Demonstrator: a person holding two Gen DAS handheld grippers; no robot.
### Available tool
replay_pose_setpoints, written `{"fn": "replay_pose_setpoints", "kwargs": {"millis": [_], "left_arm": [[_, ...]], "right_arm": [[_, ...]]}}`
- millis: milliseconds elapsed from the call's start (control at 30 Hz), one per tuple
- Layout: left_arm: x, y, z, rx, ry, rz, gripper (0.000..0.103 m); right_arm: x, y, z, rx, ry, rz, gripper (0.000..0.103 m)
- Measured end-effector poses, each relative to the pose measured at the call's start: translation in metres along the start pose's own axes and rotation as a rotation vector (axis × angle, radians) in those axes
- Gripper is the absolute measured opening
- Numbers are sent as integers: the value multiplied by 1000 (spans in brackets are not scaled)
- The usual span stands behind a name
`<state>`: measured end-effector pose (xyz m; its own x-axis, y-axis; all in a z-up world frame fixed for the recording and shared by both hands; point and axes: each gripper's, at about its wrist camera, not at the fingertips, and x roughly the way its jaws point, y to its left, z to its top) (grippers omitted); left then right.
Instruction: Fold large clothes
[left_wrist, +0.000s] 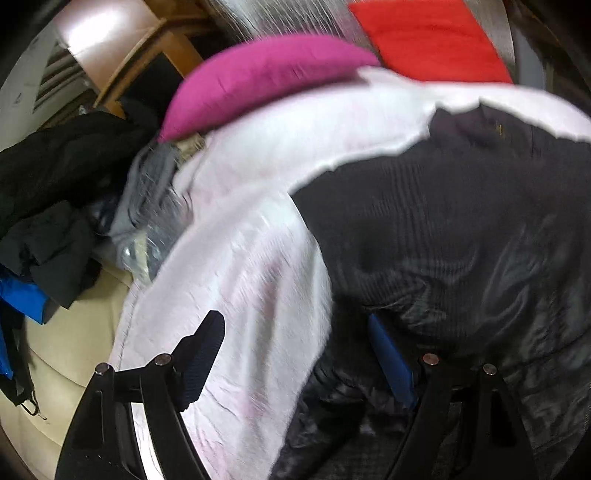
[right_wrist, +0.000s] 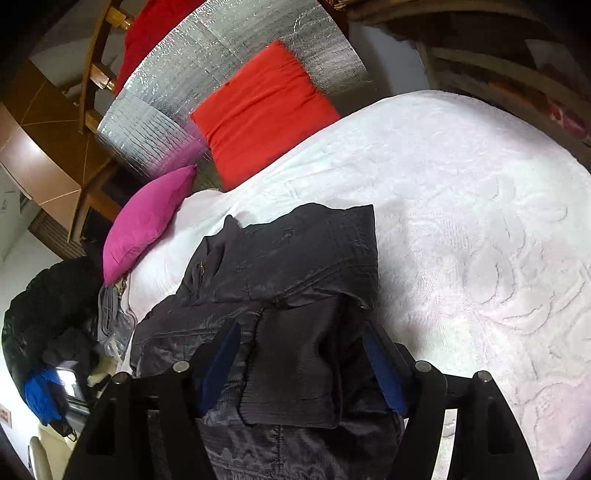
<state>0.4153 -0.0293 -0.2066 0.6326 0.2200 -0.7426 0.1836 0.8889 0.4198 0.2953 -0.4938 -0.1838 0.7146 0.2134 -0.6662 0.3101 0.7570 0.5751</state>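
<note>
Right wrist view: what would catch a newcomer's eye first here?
The dark jacket sprawls on the white bedspread, with the open right gripper straddling a fold of it. Behind, a red cushion and a magenta pillow stand out against silver foil sheeting.

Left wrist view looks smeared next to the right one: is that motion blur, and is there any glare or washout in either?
Left wrist view: motion blur smears the dark jacket and pink pillow, with a blown-out highlight at top left. Right wrist view: sharp, jacket seams readable, white bedspread bright yet textured, silver foil panel glinting. Both show strong fisheye bending at the edges.
</note>
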Motion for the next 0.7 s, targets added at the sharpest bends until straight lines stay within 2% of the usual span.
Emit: {"fn": "replay_pose_setpoints", "kwargs": {"millis": [133, 233, 267, 300, 333, 367, 467, 633, 700], "left_arm": [[-3, -5, -6, 9, -14, 6, 80], [-5, -1, -5, 3, -8, -6, 80], [-5, -1, -5, 4, -8, -4, 80], [-6, -1, -6, 6, -10, 0, 80], [-8, -1, -6, 5, -14, 3, 80], [-10, -1, -7, 0, -25, 0, 80], [-16, 3, -5, -23, -54, -18, 80], [-19, 6, -1, -57, -60, -36, 80], [-18, 3, -1, -46, -51, -38, 80]], "right_arm": [[19, 20, -8, -90, 69, -33, 72], [33, 38, -21, -190, 94, -130, 69], [35, 40, -24, -205, 98, -140, 56], [36, 42, -26, -214, 103, -147, 47], [38, 43, -28, -225, 108, -156, 29], [38, 45, -29, -237, 109, -148, 24], [29, 55, -27, -272, 43, -133, 18], [13, 64, -12, -270, -107, -144, 16], [14, 61, -8, -263, -127, -169, 16]]}}
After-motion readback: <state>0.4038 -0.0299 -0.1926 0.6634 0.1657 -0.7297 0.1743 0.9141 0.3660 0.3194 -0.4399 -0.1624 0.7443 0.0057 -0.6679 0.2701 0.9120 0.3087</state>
